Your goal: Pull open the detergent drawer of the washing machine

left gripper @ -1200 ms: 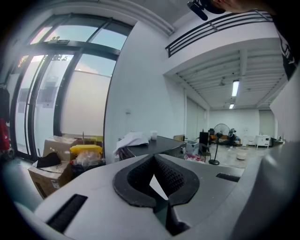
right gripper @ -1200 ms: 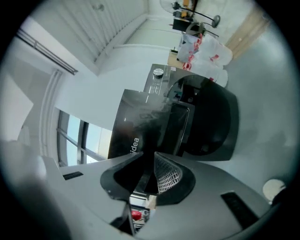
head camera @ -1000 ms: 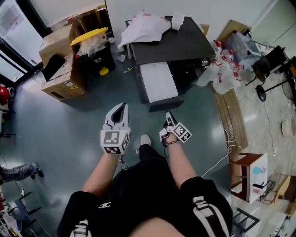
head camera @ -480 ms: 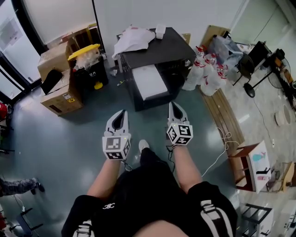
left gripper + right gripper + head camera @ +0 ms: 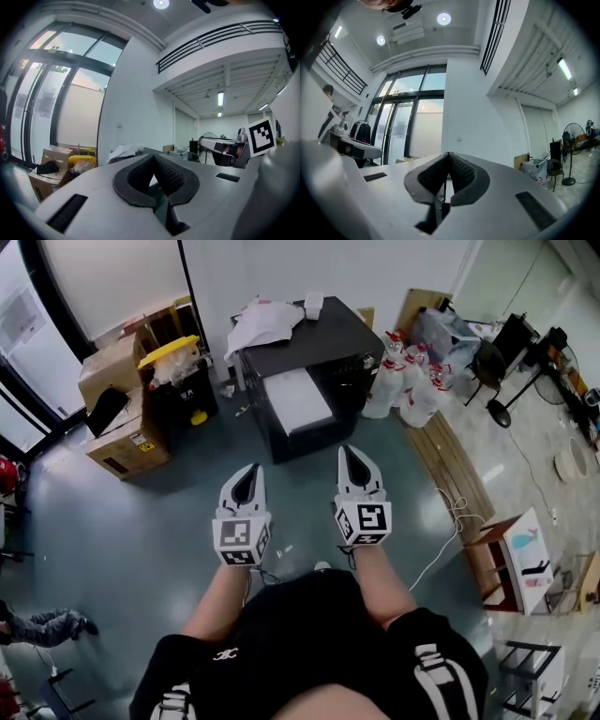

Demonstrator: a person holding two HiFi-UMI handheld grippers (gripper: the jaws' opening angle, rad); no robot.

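Head view: on the grey-green floor (image 5: 141,521) the dark washing machine (image 5: 314,338) stands against the white wall, its white panel (image 5: 298,399) facing the person. Its detergent drawer cannot be made out. Well short of it, the left gripper (image 5: 248,471) and right gripper (image 5: 351,452) point toward it, fingers (image 5: 136,180) closed together on nothing.

Seen from above: two grippers, left gripper (image 5: 249,472) and right gripper (image 5: 352,457); one washer (image 5: 347,334); one white cloth (image 5: 261,322); one small box (image 5: 313,304); one yellow-lidded bin (image 5: 173,345); at least two cardboard boxes (image 5: 112,367); one fan (image 5: 487,362); one white cable (image 5: 459,521); one bystander's legs (image 5: 42,624); white bags (image 5: 408,390), too bunched to count.
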